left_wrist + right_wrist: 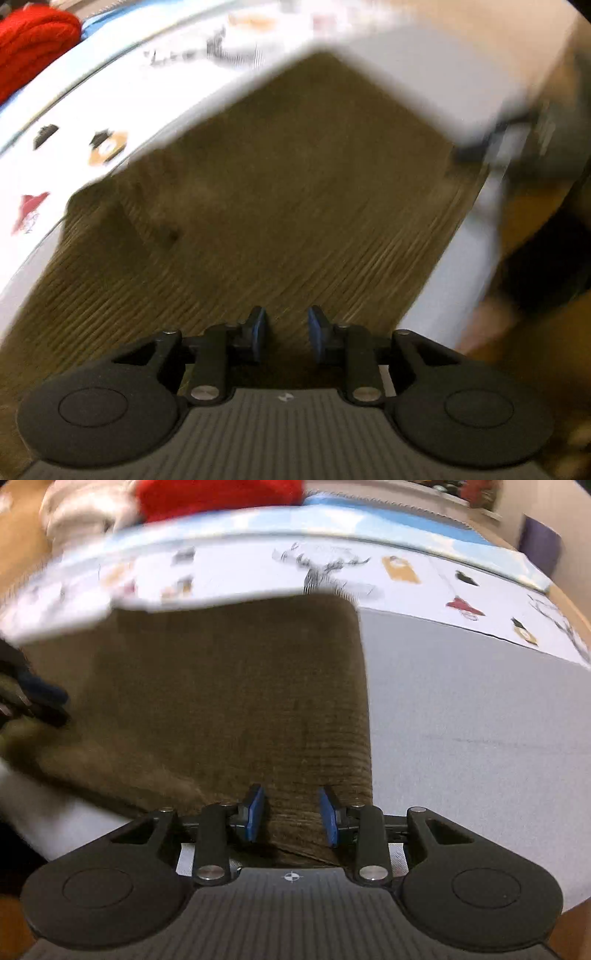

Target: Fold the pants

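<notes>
Both grippers' fingers (258, 332) hide the blurred pants' (229, 701) near edge.

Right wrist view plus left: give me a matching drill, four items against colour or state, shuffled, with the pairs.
Items:
1. pants
2. knit bundle
3. left gripper
4. printed cloth

States:
A. red, at the far edge
B. white with small animal prints
C. brown corduroy, lying flat
D. fingers apart, over the fabric

Pairs: 1-C, 2-A, 3-D, 4-B
</notes>
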Demonstrator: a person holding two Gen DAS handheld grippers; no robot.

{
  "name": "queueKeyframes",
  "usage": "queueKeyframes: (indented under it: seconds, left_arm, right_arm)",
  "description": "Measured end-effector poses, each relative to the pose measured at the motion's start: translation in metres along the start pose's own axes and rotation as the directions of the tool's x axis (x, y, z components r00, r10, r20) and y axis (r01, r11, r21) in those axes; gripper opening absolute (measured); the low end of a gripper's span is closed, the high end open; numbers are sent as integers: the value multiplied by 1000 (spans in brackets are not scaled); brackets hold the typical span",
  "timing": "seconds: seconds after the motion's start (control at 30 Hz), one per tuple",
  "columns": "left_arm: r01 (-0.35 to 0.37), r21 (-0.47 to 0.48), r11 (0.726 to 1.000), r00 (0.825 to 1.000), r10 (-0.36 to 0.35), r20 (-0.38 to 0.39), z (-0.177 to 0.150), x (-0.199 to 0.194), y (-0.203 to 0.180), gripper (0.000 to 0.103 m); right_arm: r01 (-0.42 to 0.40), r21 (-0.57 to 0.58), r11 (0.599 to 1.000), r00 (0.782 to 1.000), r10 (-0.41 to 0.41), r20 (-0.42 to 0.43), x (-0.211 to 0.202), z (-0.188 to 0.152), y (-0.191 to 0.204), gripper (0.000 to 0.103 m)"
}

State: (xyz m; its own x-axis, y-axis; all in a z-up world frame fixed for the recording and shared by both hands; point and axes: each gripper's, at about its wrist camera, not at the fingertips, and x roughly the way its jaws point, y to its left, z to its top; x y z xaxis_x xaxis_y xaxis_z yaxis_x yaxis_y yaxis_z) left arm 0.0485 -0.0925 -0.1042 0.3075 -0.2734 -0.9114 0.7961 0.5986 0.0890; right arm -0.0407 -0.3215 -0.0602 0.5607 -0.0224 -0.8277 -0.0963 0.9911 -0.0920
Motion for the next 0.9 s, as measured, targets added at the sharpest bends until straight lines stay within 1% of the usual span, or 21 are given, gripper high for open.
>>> queueKeyframes:
  seconds: [0.03, 0.07, 0.13, 0.17, 0.2, 0.23, 0.27, 0.33, 0.37, 0.43, 0.47, 0.5, 0.53, 0.57, 0.6, 0.63, 0.67, 0.7, 0.73, 0.8, 0.9]
  left_arm:
    - [-36, 4, 999, 999, 36, 25, 0, -5, -1, 47]
    - [-55, -36, 998, 997, 57, 50, 1, -13, 3, 46]
    - [-82, -164, 983, 985, 104, 135, -3, -35, 19, 46]
    - [-96, -232, 968, 973, 140, 183, -6, -50, 29, 46]
    - [-106, -305, 946, 957, 180, 226, -11, -65, 39, 47]
    - [-106, -367, 924, 944, 209, 254, -12, -76, 49, 47]
    - [-103, -428, 898, 932, 238, 275, -18, -89, 59, 49]
    - [-123, -509, 852, 911, 301, 283, -30, -110, 73, 54]
    - [-141, -536, 832, 901, 333, 279, -38, -119, 79, 56]
    - [-173, -562, 808, 884, 379, 272, -52, -133, 86, 60]
    - [-191, -571, 798, 878, 400, 265, -60, -137, 89, 63]
    - [-218, -583, 782, 868, 429, 250, -70, -139, 91, 65]
    - [-254, -612, 749, 854, 471, 221, -79, -136, 96, 65]
    - [-283, -652, 703, 848, 501, 172, -89, -135, 103, 65]
    - [-284, -680, 676, 849, 507, 149, -99, -141, 113, 65]
    - [-268, -713, 647, 850, 508, 141, -109, -144, 121, 65]
    - [-264, -735, 625, 855, 504, 122, -117, -142, 127, 65]
    - [-276, -745, 607, 859, 504, 92, -124, -139, 132, 65]
    - [-293, -749, 595, 859, 507, 67, -129, -138, 137, 65]
    - [-303, -764, 569, 861, 507, 36, -145, -141, 145, 65]
    - [-285, -807, 518, 870, 493, 9, -170, -150, 160, 65]
  right_arm:
    - [16, -37, 999, 1000, -15, 8, -3, 4, 5, 36]
    - [24, -55, 998, 999, -23, 22, -7, 9, 8, 36]
    - [12, -63, 998, 996, -7, 90, -26, 22, 9, 36]
    - [6, -60, 998, 991, 2, 133, -38, 31, 7, 36]
    - [4, -57, 998, 984, 6, 179, -50, 39, 5, 38]
    - [3, -56, 998, 973, 11, 232, -65, 49, 1, 42]
    - [1, -56, 998, 961, 15, 275, -77, 58, -2, 45]
    - [-4, -60, 998, 933, 25, 358, -98, 76, -11, 55]
    - [-4, -60, 998, 920, 27, 391, -104, 83, -14, 57]
    - [-1, -51, 999, 895, 24, 445, -111, 91, -19, 61]
    - [2, -39, 999, 887, 16, 462, -110, 93, -21, 61]
    - [3, -16, 1000, 882, 5, 471, -105, 94, -23, 61]
    - [0, 24, 1000, 881, -11, 474, -95, 92, -25, 61]
    - [-2, 58, 998, 889, -24, 457, -85, 88, -25, 61]
    - [6, 64, 998, 914, -31, 404, -74, 89, -23, 58]
    - [28, 55, 998, 925, -46, 376, -67, 92, -18, 52]
    - [41, 47, 998, 912, -57, 406, -68, 91, -13, 52]
    - [45, 34, 998, 896, -55, 441, -69, 91, -10, 55]
    - [42, 19, 999, 894, -46, 445, -67, 92, -5, 56]
    - [44, 11, 999, 905, -45, 424, -61, 94, -1, 56]
    - [34, 15, 999, 914, -37, 403, -54, 99, 4, 56]
